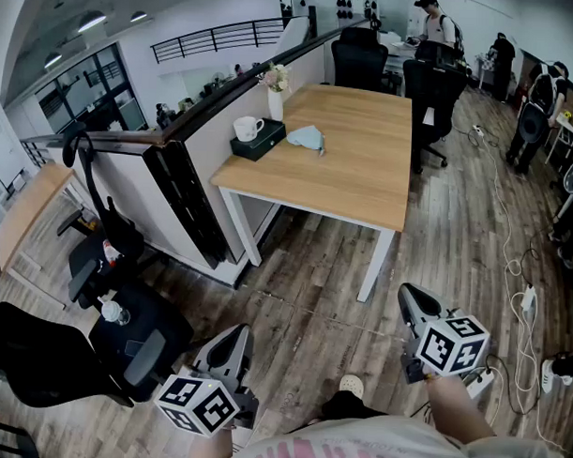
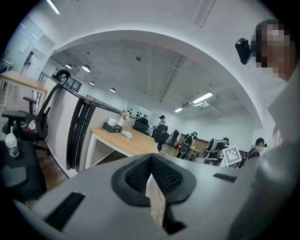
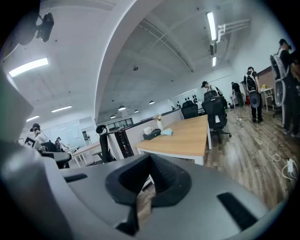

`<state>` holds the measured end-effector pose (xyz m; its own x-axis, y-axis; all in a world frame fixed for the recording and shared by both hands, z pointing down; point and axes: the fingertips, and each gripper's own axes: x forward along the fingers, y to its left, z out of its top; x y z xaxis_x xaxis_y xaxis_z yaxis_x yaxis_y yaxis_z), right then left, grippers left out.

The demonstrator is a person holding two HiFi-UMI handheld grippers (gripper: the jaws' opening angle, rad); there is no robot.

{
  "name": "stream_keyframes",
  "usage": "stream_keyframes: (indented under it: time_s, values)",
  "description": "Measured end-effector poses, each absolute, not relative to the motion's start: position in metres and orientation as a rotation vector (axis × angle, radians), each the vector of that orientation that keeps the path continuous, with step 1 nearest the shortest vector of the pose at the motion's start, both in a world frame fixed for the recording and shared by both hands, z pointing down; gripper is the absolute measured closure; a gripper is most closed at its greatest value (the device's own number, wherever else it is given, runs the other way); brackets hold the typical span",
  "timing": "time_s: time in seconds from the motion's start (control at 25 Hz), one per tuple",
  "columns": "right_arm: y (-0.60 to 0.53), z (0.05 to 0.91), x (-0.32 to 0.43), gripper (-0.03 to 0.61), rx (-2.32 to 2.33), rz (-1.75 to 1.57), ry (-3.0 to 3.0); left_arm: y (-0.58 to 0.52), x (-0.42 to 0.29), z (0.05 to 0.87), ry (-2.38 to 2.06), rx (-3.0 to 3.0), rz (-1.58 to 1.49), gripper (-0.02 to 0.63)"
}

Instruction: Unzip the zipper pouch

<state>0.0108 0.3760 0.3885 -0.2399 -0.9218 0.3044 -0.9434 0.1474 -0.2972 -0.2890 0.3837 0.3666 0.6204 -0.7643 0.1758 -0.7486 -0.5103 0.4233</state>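
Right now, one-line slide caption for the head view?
Before contact: left gripper and right gripper, jaws shut and empty, well short of the wooden table bearing the light blue pouch.

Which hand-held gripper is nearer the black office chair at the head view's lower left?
Left. The left hand-held gripper hangs just right of the chair; the right hand-held gripper is much farther right.

The pouch (image 1: 307, 137) is pale blue, mug (image 1: 247, 128) white, table (image 1: 364, 165) light wood.

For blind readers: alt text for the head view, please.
A person holds the left gripper and right gripper, both shut and empty, above a wood floor, short of a wooden table. At its far left corner sit a light blue pouch, a mug and a vase.
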Motion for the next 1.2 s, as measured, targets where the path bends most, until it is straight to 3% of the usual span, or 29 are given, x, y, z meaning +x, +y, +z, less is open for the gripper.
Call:
stream_keyframes:
  time_s: [0.36, 0.68, 1.0, 1.2]
  values:
    - [0.307, 0.403, 0.013, 0.581, 1.874, 0.69, -2.349, 0.326, -0.293, 0.381, -1.224, 2.331, -0.038, 0.612]
    - [0.178, 0.41, 0.044, 0.581, 1.844, 0.743, -2.357, 0.215, -0.283, 0.373, -1.293, 2.267, -0.105, 0.612]
    - [0.051, 0.38, 0.093, 0.581, 1.901, 0.754, -2.449, 0.097, -0.238, 0.363, -1.283, 2.258, -0.172, 0.612]
    - [0.022, 0.407, 0.127, 0.581, 1.934, 0.837, -2.4, 0.055, -0.213, 0.366, -1.28, 2.268, -0.247, 0.612]
